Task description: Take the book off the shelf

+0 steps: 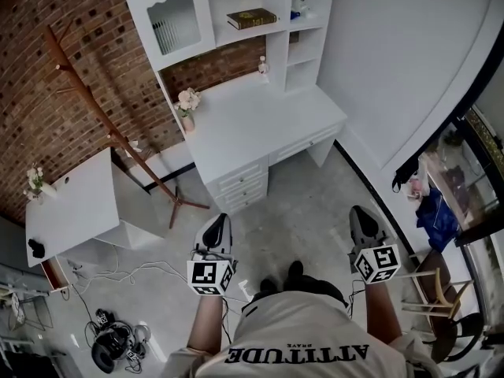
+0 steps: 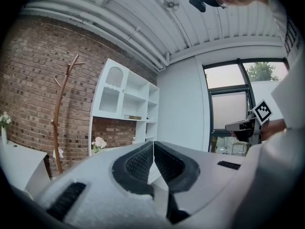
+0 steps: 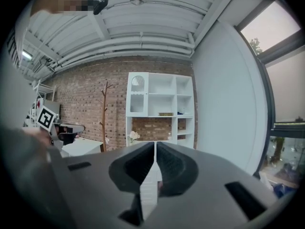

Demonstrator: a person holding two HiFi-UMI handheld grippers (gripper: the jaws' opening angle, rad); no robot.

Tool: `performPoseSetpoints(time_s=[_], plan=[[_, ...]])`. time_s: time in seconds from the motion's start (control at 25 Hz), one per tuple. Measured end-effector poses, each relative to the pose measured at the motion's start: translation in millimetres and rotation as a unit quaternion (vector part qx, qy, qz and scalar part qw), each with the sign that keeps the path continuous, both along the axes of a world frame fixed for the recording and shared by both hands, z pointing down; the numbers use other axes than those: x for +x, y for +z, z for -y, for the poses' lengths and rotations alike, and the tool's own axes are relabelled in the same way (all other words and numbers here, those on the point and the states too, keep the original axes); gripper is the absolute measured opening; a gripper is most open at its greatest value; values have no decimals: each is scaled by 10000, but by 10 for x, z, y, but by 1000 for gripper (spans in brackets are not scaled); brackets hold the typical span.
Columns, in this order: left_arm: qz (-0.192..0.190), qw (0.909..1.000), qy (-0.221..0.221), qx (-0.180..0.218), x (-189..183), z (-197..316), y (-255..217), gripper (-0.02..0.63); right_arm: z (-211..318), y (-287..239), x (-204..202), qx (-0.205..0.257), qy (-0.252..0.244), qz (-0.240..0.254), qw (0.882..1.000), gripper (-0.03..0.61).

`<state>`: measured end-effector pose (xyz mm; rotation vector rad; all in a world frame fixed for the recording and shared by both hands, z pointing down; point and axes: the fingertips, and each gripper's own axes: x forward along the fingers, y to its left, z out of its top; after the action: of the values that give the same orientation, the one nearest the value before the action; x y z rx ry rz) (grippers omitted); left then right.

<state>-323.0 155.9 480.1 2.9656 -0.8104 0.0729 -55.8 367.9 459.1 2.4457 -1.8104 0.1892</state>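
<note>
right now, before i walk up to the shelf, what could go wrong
The left gripper and right gripper are both shut; arriving like that could push the book back instead of gripping it. The coat rack spreads its feet over the floor beside your path: a trip risk. Reaching up, an arm might knock the flower vase.

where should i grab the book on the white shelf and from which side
Take the book by its front edge, pinched across its thickness, coming from the open front of the shelf unit. It lies flat in a cubby with panels beside it and a board above, so probably only the front is free. The left gripper and right gripper, both shut, must open first.
</note>
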Motion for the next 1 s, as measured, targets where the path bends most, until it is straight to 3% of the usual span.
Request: performPoseSetpoints(time_s=[0.44, 1.0], plan=[[127, 9999, -80, 13, 291, 134, 38, 26, 250, 81, 328, 73, -171, 107, 9998, 31], [294, 9989, -363, -14, 1164, 525, 22, 26, 945, 231, 1329, 115, -547, 362, 9978, 31]])
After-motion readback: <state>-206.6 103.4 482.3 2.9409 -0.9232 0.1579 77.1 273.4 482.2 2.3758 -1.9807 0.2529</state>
